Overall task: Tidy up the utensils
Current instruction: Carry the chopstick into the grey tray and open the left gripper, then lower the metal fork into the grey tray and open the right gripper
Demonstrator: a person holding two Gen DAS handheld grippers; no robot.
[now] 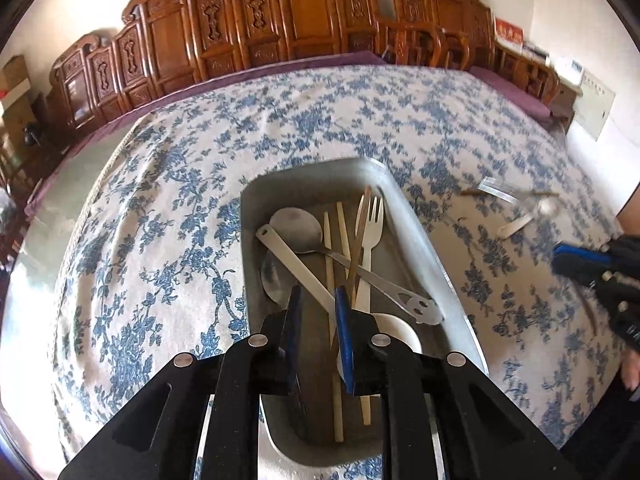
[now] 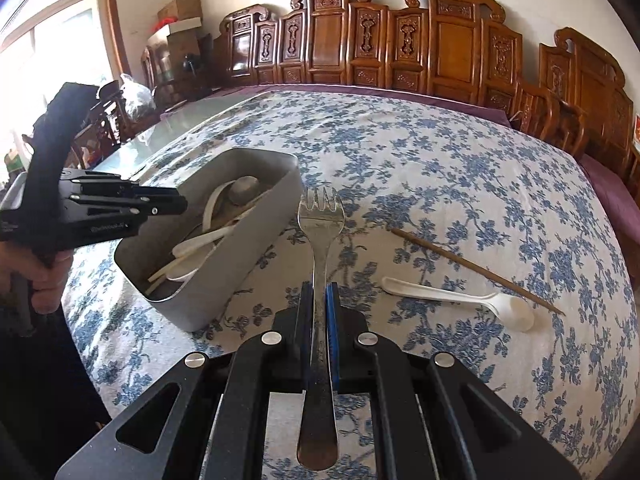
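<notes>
Your right gripper (image 2: 320,300) pinches a silver metal fork (image 2: 320,248) just right of the grey oblong bin (image 2: 240,264); next, drop it inside, where your left gripper (image 1: 318,300) hovers slightly parted, empty.

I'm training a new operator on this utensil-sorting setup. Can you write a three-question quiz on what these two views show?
1. True or false: the right gripper is shut on a metal fork.
2. Which utensils lie loose on the tablecloth?
A. a white spoon and a brown chopstick
B. two knives
C. a ladle
3. Fill in: the left gripper hovers over the grey ____ that holds the sorted utensils.

Key: 1 true. 2 A: white spoon, brown chopstick. 3 bin.
</notes>
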